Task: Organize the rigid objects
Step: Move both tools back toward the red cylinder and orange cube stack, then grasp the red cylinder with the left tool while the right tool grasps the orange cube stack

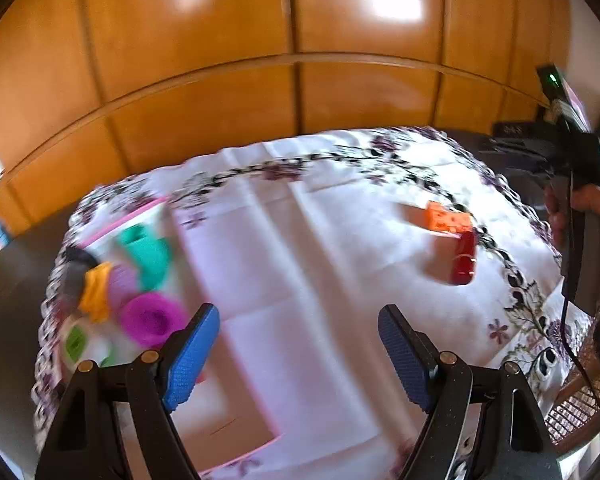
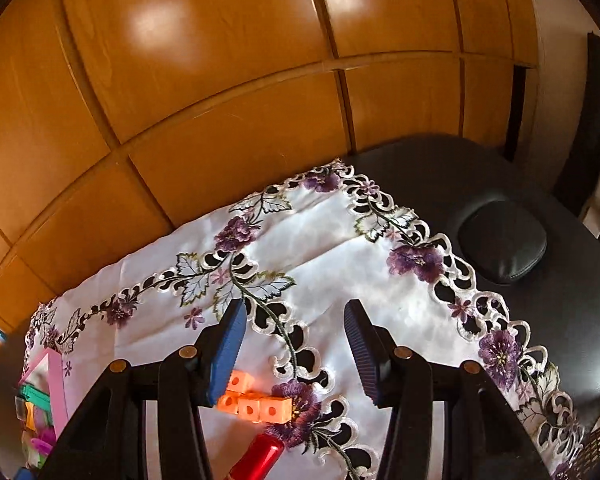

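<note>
In the left wrist view my left gripper (image 1: 298, 356) is open and empty above the white embroidered cloth (image 1: 300, 240). To its left a pink-edged white box (image 1: 140, 216) holds a teal piece (image 1: 148, 256), a yellow piece (image 1: 96, 292) and a magenta cup (image 1: 152, 318). An orange block piece (image 1: 446, 220) and a red cylinder (image 1: 464, 258) lie on the cloth at the right. In the right wrist view my right gripper (image 2: 296, 340) is open and empty above the orange blocks (image 2: 254, 400) and the red cylinder (image 2: 260, 458).
Wooden cabinet doors (image 2: 220, 100) stand behind the dark table (image 2: 540, 300). A black cushion (image 2: 502, 240) lies on the table right of the cloth. The pink box (image 2: 56, 384) shows at the right wrist view's left edge. A wicker basket (image 1: 580, 412) sits at the lower right.
</note>
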`<move>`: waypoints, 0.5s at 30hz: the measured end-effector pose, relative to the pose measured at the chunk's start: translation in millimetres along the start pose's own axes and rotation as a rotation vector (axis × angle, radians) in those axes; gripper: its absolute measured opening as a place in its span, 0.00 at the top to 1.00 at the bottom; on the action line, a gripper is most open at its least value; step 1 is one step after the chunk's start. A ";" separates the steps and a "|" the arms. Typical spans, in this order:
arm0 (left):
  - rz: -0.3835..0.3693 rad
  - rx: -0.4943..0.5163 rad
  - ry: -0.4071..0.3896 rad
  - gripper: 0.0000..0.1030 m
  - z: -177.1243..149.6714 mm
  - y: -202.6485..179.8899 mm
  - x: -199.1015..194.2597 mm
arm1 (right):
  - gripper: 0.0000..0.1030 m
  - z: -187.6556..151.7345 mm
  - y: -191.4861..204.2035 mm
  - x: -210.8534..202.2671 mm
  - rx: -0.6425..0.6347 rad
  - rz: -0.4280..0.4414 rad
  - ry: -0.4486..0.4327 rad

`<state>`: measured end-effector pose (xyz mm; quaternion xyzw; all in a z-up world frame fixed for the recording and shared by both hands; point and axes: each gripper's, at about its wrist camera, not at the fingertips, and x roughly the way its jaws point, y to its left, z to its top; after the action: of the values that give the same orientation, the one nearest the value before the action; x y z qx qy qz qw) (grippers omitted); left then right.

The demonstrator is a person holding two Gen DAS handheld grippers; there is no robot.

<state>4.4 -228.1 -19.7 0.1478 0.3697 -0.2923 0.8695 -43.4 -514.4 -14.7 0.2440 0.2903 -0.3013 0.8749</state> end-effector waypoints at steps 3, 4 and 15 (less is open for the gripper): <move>-0.071 0.032 0.017 0.21 10.9 -21.9 15.5 | 0.50 -0.2 -5.5 3.8 0.040 0.010 0.015; -0.100 0.050 0.019 0.23 13.9 -30.4 20.2 | 0.50 0.6 -8.8 4.0 0.055 0.011 0.017; -0.330 0.266 0.109 0.39 36.6 -124.3 81.6 | 0.50 1.9 -18.0 7.1 0.099 0.027 0.037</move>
<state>-6.6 -375.7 -59.3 0.2140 0.3935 -0.4685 0.7615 -50.1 -530.9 -22.5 0.2966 0.2880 -0.2987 0.8601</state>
